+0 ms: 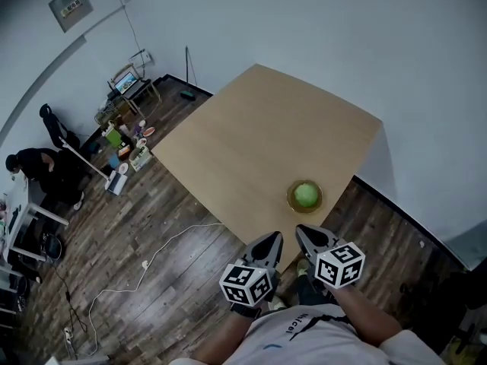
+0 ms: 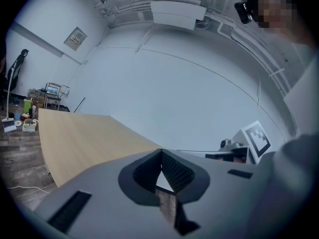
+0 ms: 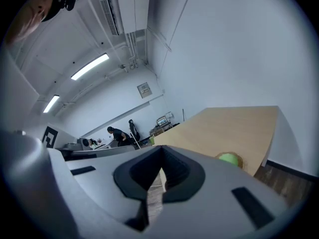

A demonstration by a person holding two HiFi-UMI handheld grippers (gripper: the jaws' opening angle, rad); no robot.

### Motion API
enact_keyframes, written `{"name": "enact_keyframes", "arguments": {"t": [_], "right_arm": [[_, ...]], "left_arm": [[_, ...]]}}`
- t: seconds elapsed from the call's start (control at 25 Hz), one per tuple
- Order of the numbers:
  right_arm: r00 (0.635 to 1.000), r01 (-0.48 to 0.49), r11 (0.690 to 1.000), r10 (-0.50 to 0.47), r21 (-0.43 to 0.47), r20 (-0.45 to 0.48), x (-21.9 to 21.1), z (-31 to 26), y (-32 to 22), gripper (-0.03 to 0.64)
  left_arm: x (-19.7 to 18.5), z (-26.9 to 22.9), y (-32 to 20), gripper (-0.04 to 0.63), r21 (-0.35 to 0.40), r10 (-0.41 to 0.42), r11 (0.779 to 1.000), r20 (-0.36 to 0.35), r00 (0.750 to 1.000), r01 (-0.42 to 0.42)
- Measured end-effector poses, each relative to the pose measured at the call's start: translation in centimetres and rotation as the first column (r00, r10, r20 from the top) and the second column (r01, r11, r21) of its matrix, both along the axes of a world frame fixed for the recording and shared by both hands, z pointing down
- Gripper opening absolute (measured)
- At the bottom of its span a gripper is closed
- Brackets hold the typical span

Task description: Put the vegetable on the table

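Note:
A round green vegetable (image 1: 306, 195) lies in a small brown bowl (image 1: 291, 201) near the front right corner of the light wooden table (image 1: 251, 150). The right gripper view shows that vegetable (image 3: 229, 158) just past its jaw. My left gripper (image 1: 266, 247) and right gripper (image 1: 312, 239) hover side by side below the table's near edge, short of the bowl. Both are shut with nothing between the jaws. The left gripper view looks across the table (image 2: 84, 136) toward the wall.
A white cable (image 1: 152, 261) trails over the wooden floor left of the table. Far left stand cluttered shelves with a laptop (image 1: 125, 82) and a person in black (image 1: 34, 166). White walls close in behind and right of the table.

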State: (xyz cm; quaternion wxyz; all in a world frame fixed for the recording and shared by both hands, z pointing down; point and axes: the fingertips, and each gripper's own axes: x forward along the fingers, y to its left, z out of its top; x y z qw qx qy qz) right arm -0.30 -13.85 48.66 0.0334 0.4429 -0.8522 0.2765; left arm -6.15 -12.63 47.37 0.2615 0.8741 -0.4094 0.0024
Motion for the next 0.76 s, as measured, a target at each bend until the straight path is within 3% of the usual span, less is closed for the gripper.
{"name": "enact_keyframes", "arguments": {"t": [0.28, 0.76], "right_arm": [[1.0, -0.009, 0.998, 0.009, 0.055, -0.003, -1.1, -1.3, 1.9, 0.012], [1.0, -0.007, 0.997, 0.008, 0.071, -0.022, -1.7, -1.8, 2.8, 0.012]], "left_arm": [[-0.9, -1.2, 1.6, 0.012, 0.043, 0.007, 0.999, 0.013, 1.0, -0.008], [-1.6, -1.9, 2.5, 0.012, 0.062, 0.001, 0.998, 0.019, 1.0, -0.002]]}}
